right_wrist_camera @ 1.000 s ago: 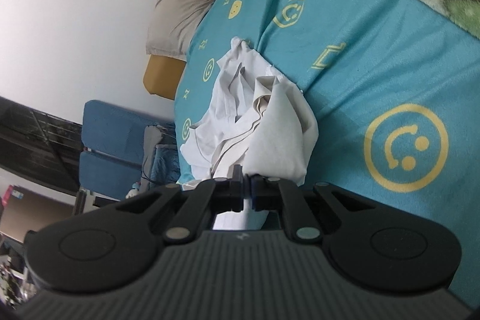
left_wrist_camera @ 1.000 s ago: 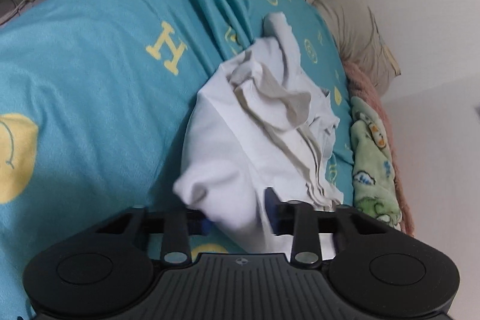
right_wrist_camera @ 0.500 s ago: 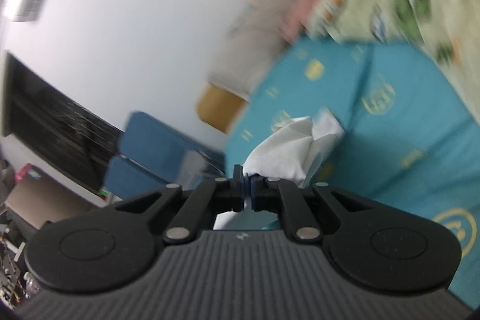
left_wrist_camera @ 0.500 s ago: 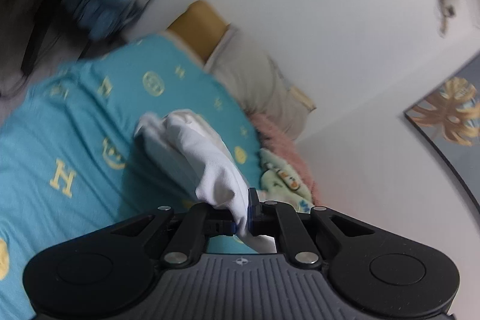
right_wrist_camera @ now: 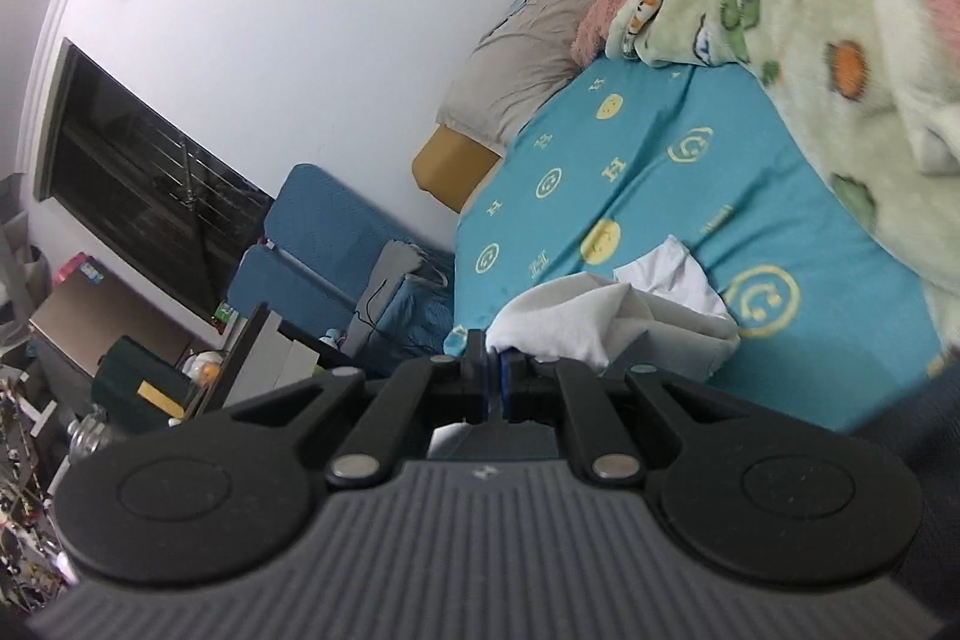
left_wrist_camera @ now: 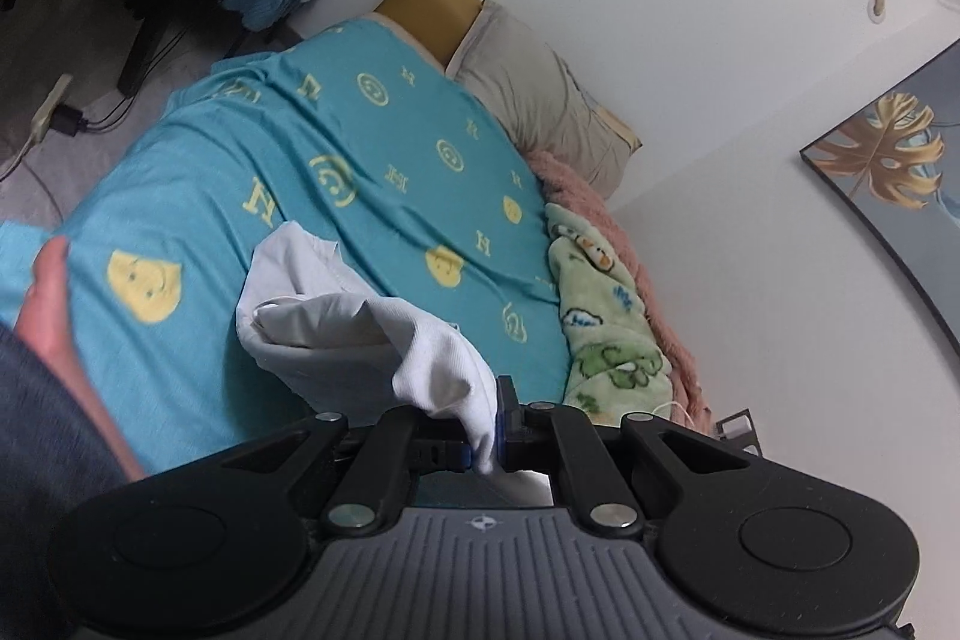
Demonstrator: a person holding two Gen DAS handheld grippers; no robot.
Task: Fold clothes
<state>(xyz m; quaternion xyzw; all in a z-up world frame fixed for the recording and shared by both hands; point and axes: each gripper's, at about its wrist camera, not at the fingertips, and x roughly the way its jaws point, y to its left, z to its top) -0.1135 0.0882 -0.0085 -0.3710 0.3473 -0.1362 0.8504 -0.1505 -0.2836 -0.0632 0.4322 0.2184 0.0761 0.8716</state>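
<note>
Left wrist view: both tongs (left_wrist_camera: 493, 427) (right_wrist_camera: 493, 381) pinch white garment (left_wrist_camera: 360, 334).

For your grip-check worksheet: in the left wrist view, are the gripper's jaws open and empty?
No: the left gripper is shut on the white garment.

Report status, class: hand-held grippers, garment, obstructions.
Left hand-held gripper and right hand-held gripper both shut on white garment. Garment bunched, lifted over teal bedsheet. Nothing obstructing.

Left hand-held gripper (left_wrist_camera: 493, 427) pinched closed, right hand-held gripper (right_wrist_camera: 492, 381) likewise, both tilted downward
</note>
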